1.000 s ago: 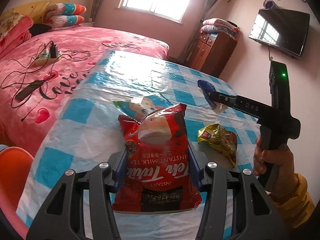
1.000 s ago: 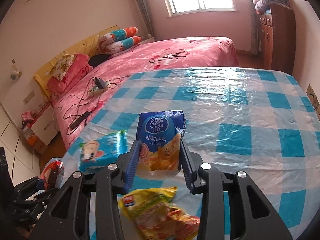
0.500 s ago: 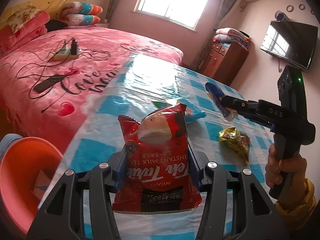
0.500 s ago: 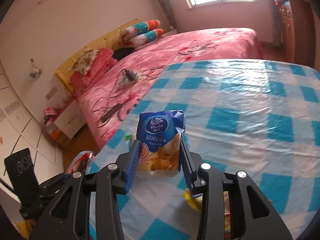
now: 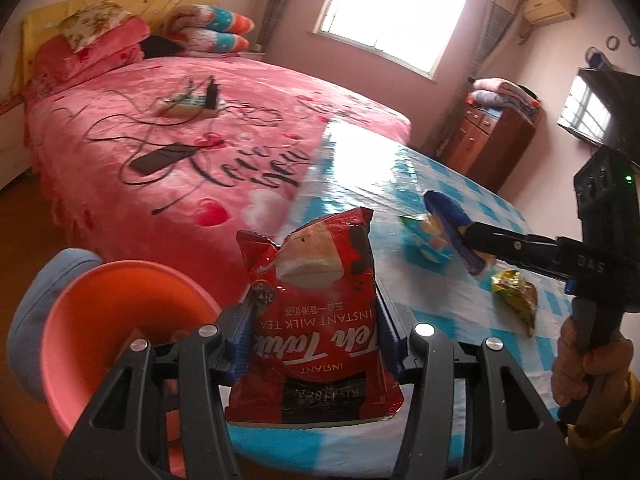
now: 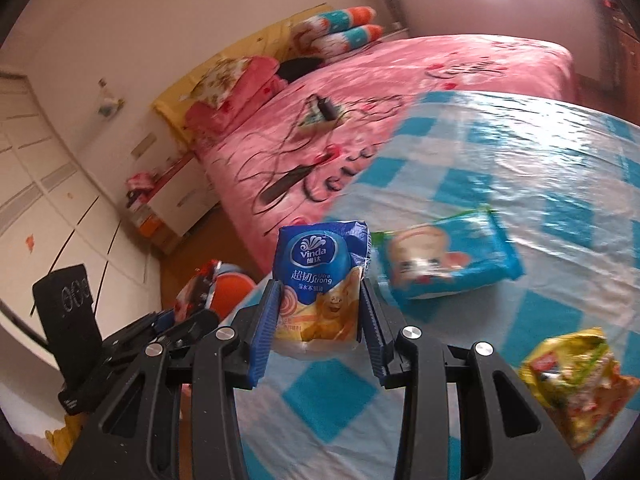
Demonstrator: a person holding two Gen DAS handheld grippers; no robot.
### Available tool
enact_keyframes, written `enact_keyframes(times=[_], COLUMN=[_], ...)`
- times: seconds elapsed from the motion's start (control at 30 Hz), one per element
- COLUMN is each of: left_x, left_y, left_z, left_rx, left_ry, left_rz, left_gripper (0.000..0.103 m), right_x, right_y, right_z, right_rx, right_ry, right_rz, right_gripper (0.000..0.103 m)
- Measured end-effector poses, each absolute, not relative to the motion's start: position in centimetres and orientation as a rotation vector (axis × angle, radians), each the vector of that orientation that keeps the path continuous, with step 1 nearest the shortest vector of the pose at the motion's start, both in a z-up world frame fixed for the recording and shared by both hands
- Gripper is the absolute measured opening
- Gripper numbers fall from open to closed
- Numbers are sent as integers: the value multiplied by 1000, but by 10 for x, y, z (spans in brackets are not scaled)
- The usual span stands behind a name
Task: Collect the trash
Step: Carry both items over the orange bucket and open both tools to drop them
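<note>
**Inspector A:** What is recorded for the left gripper (image 5: 316, 332)?

**Inspector B:** Its jaws are set part-way apart and clenched on a red foil instant milk tea packet (image 5: 316, 320). The packet is gripped by both blue ribbed pads (image 5: 244, 340) at its sides and is held upright, printed text inverted, above the near edge of the table covered in a glossy blue-and-white checked cloth (image 5: 440, 184). A round orange plastic basin (image 5: 96, 320) is seen just beside that edge, lower and to the left.

**Inspector A:** And the right gripper (image 6: 318, 316)?

**Inspector B:** It is likewise part-closed and is grasping a small blue and yellow tissue pack marked Vinda (image 6: 320, 280). The pack is pinched at its sides and carried clear of the cloth. In the left wrist view the same gripper is seen from the side, its handle held by a hand (image 5: 588, 364) in a yellow sleeve.

**Inspector A:** What is counted?

**Inspector B:** Two grippers are noted, each with one item held. Two items are left lying on the cloth: one flat blue wet-wipe packet with a cartoon face (image 6: 448, 260), and one crumpled yellow-green snack wrapper (image 6: 576, 376). They are well apart. Four pieces of trash are counted in all, and one basin. Behind the table, one bed with a pink printed blanket (image 5: 192, 148) is recorded.
</note>
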State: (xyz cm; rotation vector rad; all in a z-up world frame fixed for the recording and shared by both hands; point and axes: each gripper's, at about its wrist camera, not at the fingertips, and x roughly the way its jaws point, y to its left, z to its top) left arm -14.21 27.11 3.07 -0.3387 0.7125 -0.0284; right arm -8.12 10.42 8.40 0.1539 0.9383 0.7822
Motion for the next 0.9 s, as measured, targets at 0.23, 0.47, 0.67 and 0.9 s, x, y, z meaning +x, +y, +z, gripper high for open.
enact_keyframes(times=[0.23,0.47,0.67,0.9], left_x=[-155,-167,-178,-186], left_y=[311,344,371,394], left_z=[18,1,-16,-35], left_rx=[-357,-389,-433,-481], left_ry=[728,750,768,801], left_rz=[82,176,243,322], left_gripper=[53,53,53,54], right_x=[-95,-108,-116,-123], right_y=[150,201,240,280], right_z=[84,82,77,67], right_rx=[104,44,3,-23], right_ry=[964,984,999,1020], right_rz=[878,975,1041,1096], right_gripper=[41,41,42,63])
